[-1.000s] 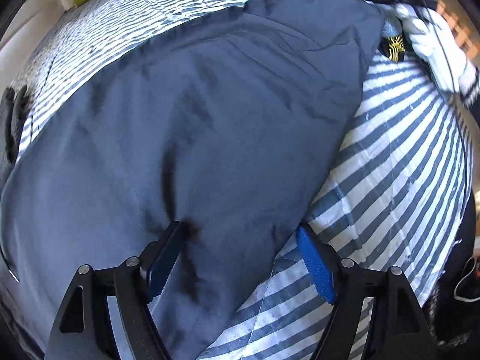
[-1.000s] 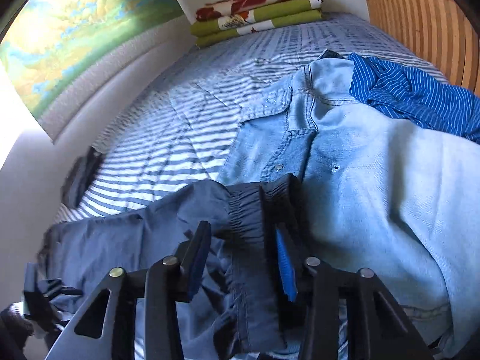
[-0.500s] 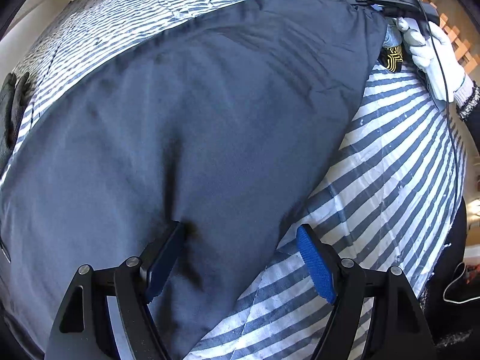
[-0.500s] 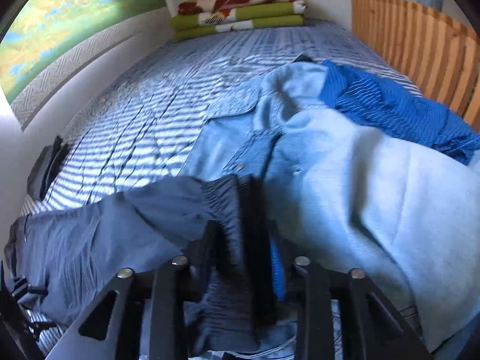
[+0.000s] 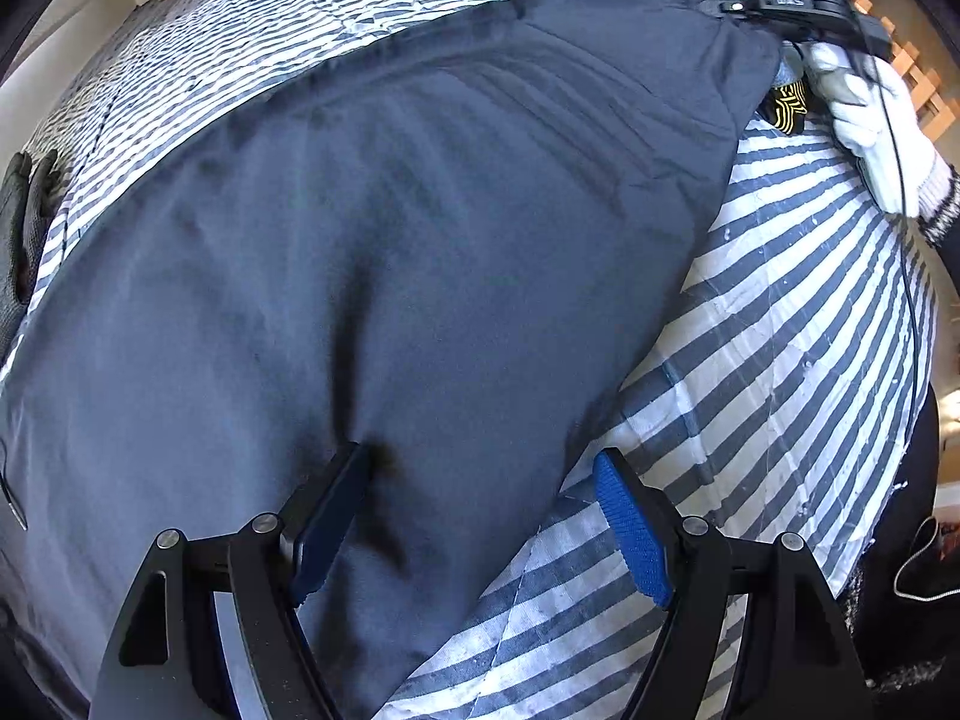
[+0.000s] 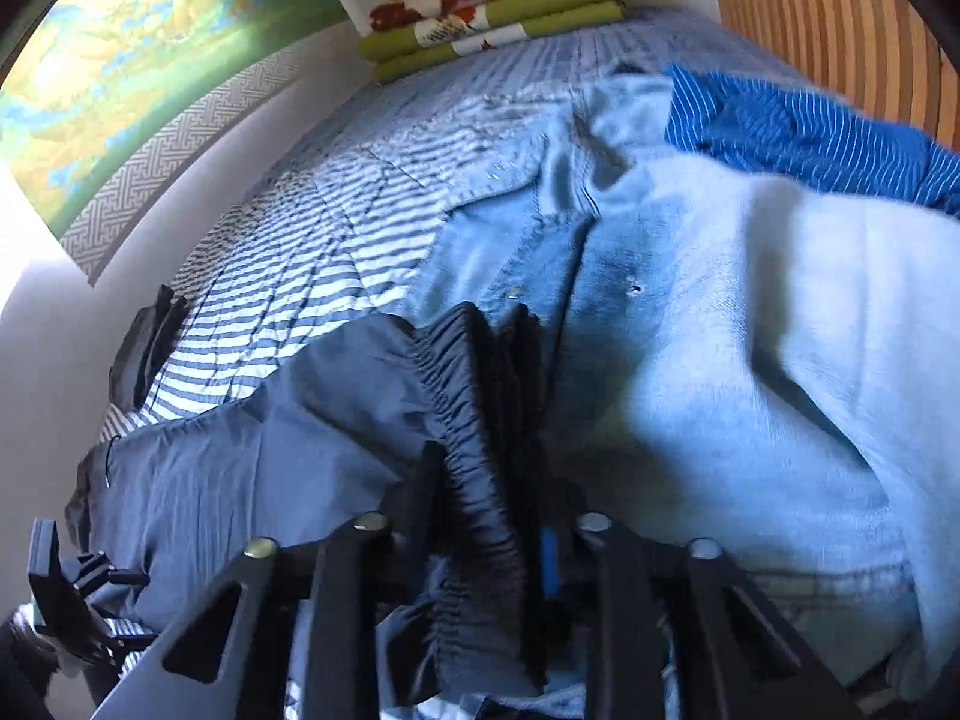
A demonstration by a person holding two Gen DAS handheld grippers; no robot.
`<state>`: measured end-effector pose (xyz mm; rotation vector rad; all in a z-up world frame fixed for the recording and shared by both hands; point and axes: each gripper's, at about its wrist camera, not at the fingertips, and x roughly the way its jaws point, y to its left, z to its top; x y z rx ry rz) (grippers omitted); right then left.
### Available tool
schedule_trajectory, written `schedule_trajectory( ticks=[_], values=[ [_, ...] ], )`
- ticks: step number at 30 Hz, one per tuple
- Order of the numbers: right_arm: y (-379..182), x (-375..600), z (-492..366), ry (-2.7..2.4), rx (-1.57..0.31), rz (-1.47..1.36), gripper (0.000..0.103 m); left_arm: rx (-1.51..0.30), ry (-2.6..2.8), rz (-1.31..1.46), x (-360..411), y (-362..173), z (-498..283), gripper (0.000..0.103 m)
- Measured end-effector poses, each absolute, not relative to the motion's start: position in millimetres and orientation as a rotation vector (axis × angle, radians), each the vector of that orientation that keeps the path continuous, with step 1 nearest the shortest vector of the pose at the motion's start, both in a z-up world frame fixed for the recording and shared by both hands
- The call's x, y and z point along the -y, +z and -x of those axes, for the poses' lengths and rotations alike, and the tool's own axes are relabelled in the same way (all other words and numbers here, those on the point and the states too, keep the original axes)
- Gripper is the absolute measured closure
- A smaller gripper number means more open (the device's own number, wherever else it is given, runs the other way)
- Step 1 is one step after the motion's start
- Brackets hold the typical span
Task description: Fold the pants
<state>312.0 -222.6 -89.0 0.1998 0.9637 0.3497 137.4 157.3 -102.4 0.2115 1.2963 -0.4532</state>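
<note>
left gripper (image 5: 480, 516): spread wide, over pants (image 5: 390, 270) | right gripper (image 6: 492, 498): just closed, apparently clamping waistband (image 6: 474, 420)

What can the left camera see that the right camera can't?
Only the left wrist view shows the left gripper, jaws open over the edge of the dark pants, and the white-gloved hand. Only the right wrist view shows the light denim shirt, the blue striped shirt, the wall picture, and the right gripper, whose jaws have just been closing, shut on the waistband. Both show the pants, the striped bedspread and the green folded bedding.
</note>
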Motion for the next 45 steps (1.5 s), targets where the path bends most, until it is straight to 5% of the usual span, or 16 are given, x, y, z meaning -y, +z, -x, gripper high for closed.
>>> schedule_trajectory(
  ticks=[11, 22, 35, 45],
  values=[
    [-51.6, 204.8, -291.1, 0.292, -0.912, -0.215, 0.09, -1.256, -0.453, -0.095, -180.1, -73.2, -128.8, 0.023],
    [44.5, 125.6, -264.9, 0.252, -0.973, -0.213, 0.09, -1.099, -0.232, 0.105, -320.7, -10.4, -51.3, 0.023],
    [93.8, -133.5, -230.9, 0.375, -1.047, -0.005, 0.09, -0.971, -0.102, 0.204, -480.2, -9.5, 10.2, 0.023],
    [24.0, -380.9, -189.6, 0.62, -1.174, 0.136, 0.09, -0.916, 0.025, 0.294, -598.2, -19.1, 35.4, 0.023]
  ],
)
